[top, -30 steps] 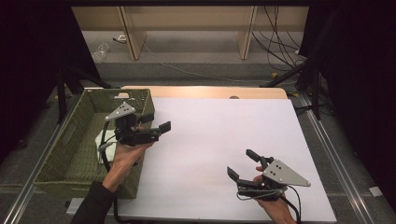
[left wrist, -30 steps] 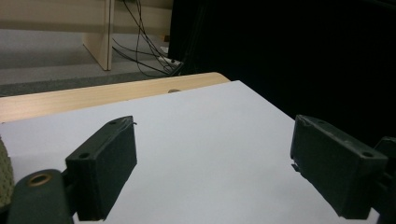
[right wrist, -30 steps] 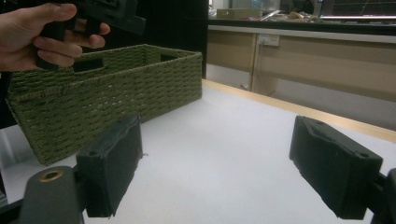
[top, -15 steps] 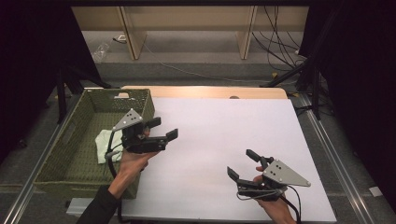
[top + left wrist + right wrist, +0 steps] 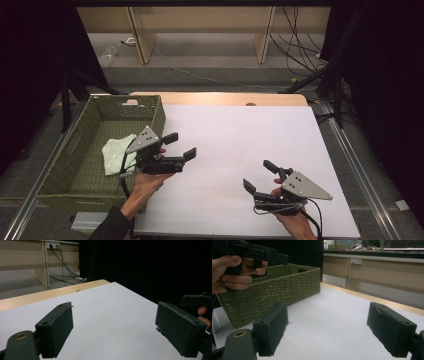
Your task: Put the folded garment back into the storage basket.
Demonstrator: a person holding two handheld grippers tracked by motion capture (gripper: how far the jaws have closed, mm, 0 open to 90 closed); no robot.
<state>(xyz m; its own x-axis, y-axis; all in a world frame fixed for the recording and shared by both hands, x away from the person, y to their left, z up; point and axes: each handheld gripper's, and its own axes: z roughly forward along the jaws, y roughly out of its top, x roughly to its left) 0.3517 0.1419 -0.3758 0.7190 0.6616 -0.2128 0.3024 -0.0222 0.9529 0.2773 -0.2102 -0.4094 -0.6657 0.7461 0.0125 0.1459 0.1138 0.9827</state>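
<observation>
1. High view: the left gripper is held above the white table surface, just off the right-hand wall of the woven green basket. Its jaws are spread wide, point toward 3 o'clock and hold nothing.
2. High view: a pale green cloth lies crumpled inside the basket, against its right-hand wall, at 9 o'clock from the left gripper and just beside it. The gripper's grey plate and cable overlap the cloth's edge in the picture; contact cannot be told.
3. High view: the basket sits at the table's left edge, at 9 o'clock from the table centre. It is a rectangle with a handle cut-out in its far wall.
4. High view: the right gripper is low over the table at 5 o'clock from the centre, well apart from the left gripper. Its jaws are spread, point toward 10 o'clock and are empty.
5. Left gripper view: the left gripper's two black jaws stand far apart with bare white surface between them. A wooden table edge runs behind.
6. Right gripper view: the right gripper's jaws are parted over white surface. The basket stands at 10 o'clock, and the person's left hand grasps its gripper at upper left.
</observation>
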